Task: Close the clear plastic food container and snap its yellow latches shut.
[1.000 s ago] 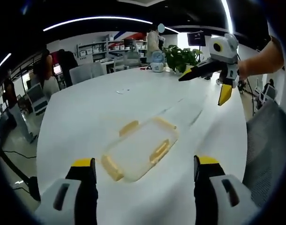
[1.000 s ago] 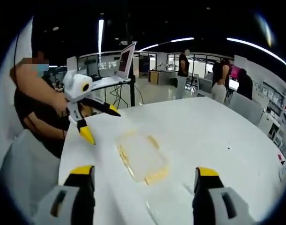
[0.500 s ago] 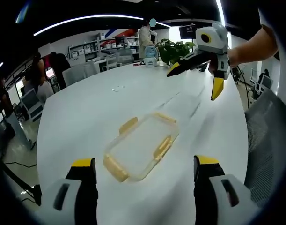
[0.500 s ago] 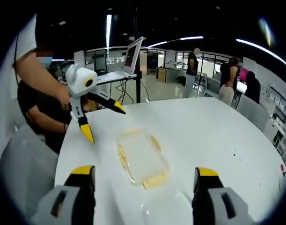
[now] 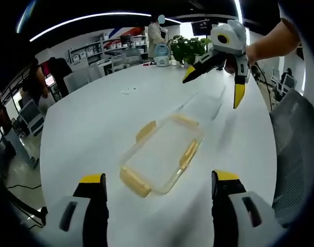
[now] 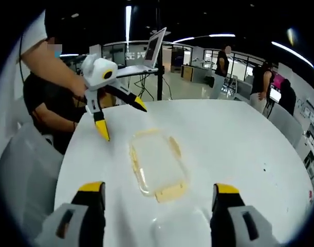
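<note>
So the clear food container (image 5: pixel 159 157) sat on the white table (image 5: pixel 85 128) between both grippers — long axis running away from my left gripper (image 5: pixel 157 188), the nearer one; both jaws wide apart, holding nothing.

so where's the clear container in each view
Left gripper view: the clear container lies on the white table, centre of the picture, between and beyond the left gripper jaws.
Right gripper view: the same container sits at centre, just above the right gripper jaws.
Shared landmark: its yellow latches on the near end in both.
</note>
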